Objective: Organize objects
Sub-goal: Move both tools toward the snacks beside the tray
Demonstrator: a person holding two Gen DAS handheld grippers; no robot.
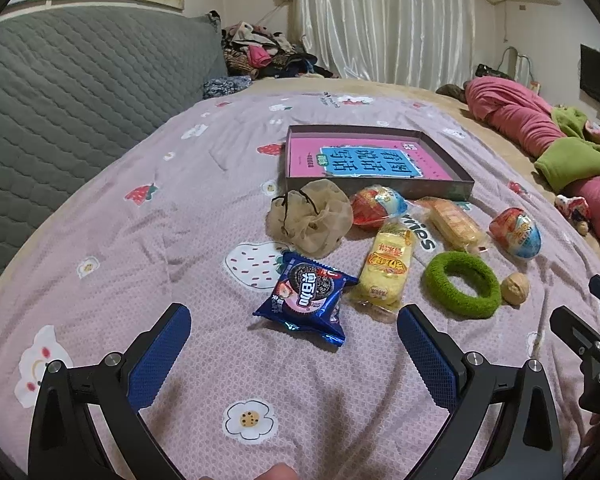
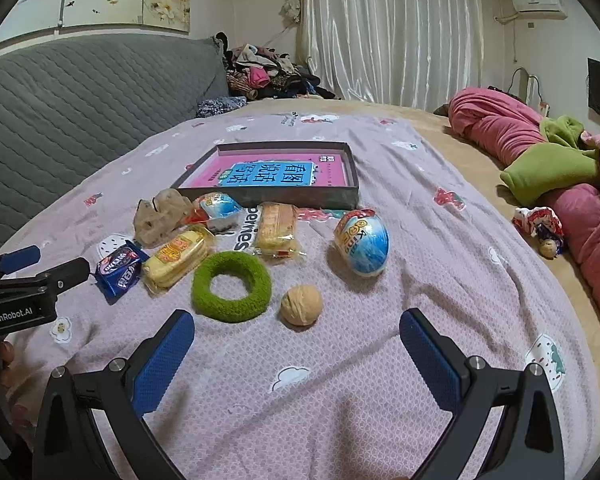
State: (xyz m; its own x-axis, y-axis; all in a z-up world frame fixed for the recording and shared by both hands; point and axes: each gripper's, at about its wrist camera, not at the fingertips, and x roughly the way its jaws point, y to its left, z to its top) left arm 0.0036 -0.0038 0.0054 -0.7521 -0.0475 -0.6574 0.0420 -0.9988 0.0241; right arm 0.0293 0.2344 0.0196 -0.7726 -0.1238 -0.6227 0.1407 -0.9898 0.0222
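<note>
A dark shallow box (image 1: 440, 190) (image 2: 284, 196) with a pink book inside lies on the bed. In front of it lie a beige scrunchie (image 1: 312, 216) (image 2: 160, 216), two foil eggs (image 1: 378, 205) (image 1: 516, 233) (image 2: 362, 242), a yellow cake pack (image 1: 386, 266) (image 2: 178, 256), an orange cracker pack (image 1: 456, 222) (image 2: 277, 226), a blue Oreo pack (image 1: 306, 294) (image 2: 120, 268), a green ring (image 1: 462, 284) (image 2: 232, 286) and a walnut (image 1: 515, 288) (image 2: 302, 304). My left gripper (image 1: 294, 340) is open just short of the Oreo pack. My right gripper (image 2: 296, 340) is open just short of the walnut.
A grey quilted headboard (image 1: 60, 92) stands at the left. Pink and green bedding (image 2: 560, 168) is heaped at the right, with a small toy (image 2: 540, 224) beside it. A clothes pile (image 1: 260, 52) sits behind the bed. The lilac patterned sheet (image 1: 180, 208) covers the bed.
</note>
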